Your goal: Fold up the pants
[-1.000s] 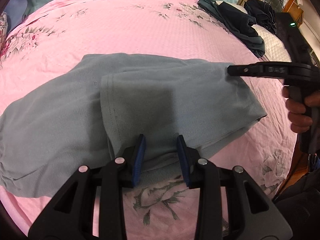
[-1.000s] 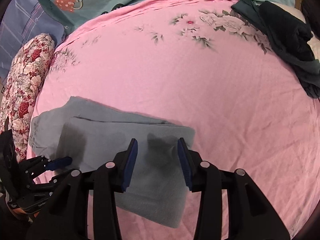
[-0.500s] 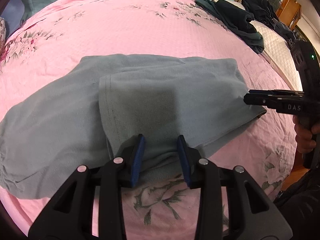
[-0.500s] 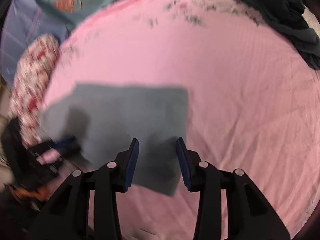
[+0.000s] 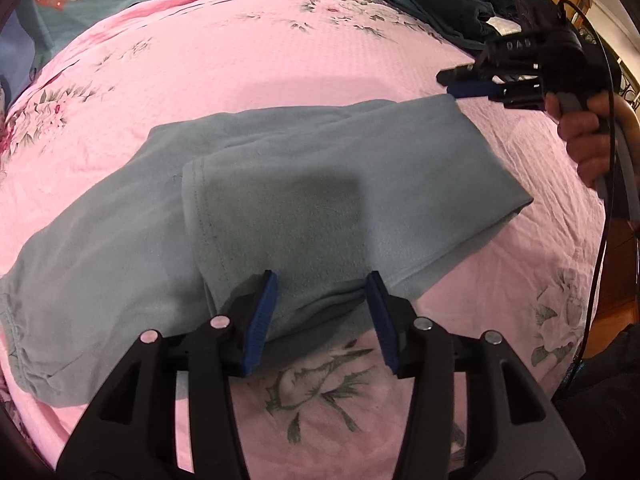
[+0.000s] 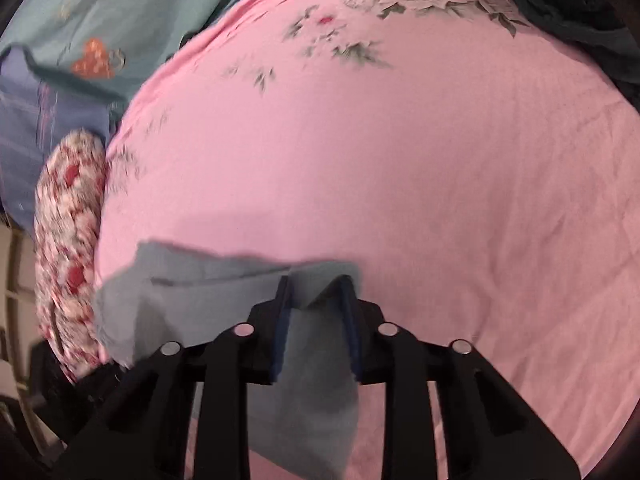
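Grey-blue pants (image 5: 320, 184) lie folded over on a pink floral bedsheet (image 5: 280, 60). My left gripper (image 5: 322, 316) sits at their near edge; its jaws are opening, and the cloth lies loose between the blue pads without being pinched. My right gripper (image 5: 456, 84), held by a hand (image 5: 588, 140), is at the far right corner of the pants. In the right wrist view the right gripper (image 6: 316, 304) is closing, and the corner of the pants (image 6: 200, 292) puckers up between its pads, filling the gap.
A heap of dark clothes (image 5: 440, 4) lies at the far right of the bed. A red floral pillow (image 6: 68, 240) lies along the left edge. A teal blanket (image 6: 100, 8) lies beyond the sheet. Bare pink sheet stretches behind the pants.
The left jaws have spread apart and let the near edge go. The right gripper swung from the right edge of the pants to their far corner and narrowed on the cloth.
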The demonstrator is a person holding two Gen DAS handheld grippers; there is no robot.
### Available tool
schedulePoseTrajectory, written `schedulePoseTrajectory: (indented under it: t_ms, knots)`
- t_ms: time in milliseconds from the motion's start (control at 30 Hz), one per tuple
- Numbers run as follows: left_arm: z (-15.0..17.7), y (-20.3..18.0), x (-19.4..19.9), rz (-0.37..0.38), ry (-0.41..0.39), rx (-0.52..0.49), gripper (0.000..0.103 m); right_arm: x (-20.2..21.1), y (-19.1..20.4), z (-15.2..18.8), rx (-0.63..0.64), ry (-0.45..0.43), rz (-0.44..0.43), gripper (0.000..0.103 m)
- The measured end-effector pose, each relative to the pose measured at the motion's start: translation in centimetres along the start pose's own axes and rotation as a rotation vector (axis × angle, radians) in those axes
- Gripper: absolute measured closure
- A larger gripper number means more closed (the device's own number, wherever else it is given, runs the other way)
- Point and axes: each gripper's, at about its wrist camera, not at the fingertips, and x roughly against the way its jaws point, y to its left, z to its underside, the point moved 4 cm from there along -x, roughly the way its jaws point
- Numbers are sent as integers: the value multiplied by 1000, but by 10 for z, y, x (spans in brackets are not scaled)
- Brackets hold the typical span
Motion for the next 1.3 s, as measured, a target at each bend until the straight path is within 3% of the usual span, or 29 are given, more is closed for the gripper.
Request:
schedulePoseTrajectory:
  t_ms: [100, 267, 367, 433, 500, 633, 700, 800, 900, 1000, 1133, 1300]
  knots:
    - [-12, -23, 18, 17, -53, -37, 40, 12, -6, -11, 7, 16, -26, 77]
    - [-49, -97, 17, 133, -121, -126, 37, 3, -15, -4, 96, 148, -44, 77]
    - [-59, -128, -18, 217, -57, -115, 37, -7, -13, -1, 181, 178, -25, 77]
    - [-50, -137, -44, 226, 30, -109, 37, -7, -10, -7, 221, 154, 2, 78]
    - [-42, -145, -45, 179, 11, -166, 36, 2, -9, -14, 234, 123, 23, 77]
    - [-37, -143, -31, 200, 11, -145, 36, 24, 8, 7, 301, 158, -129, 77]
    - [-35, -135, -20, 146, -17, -145, 36, 22, 12, 21, 336, 201, -159, 77]
    - [-29, -104, -7, 70, -47, -86, 34, 9, 1, 35, 392, 238, 2, 75]
    - [-17, -51, 0, -31, -61, 45, 34, 22, 14, 38, 369, 186, -75, 75]
    - [13, 2, 0, -91, -10, 183, 35, 31, 55, 48, 428, 133, -128, 75]
    - [48, 32, 39, -123, -53, 257, 33, 21, 125, 73, 572, 82, -174, 75]
    - [83, 62, 74, -164, -73, 358, 32, -30, 196, 129, 802, 160, -193, 75]
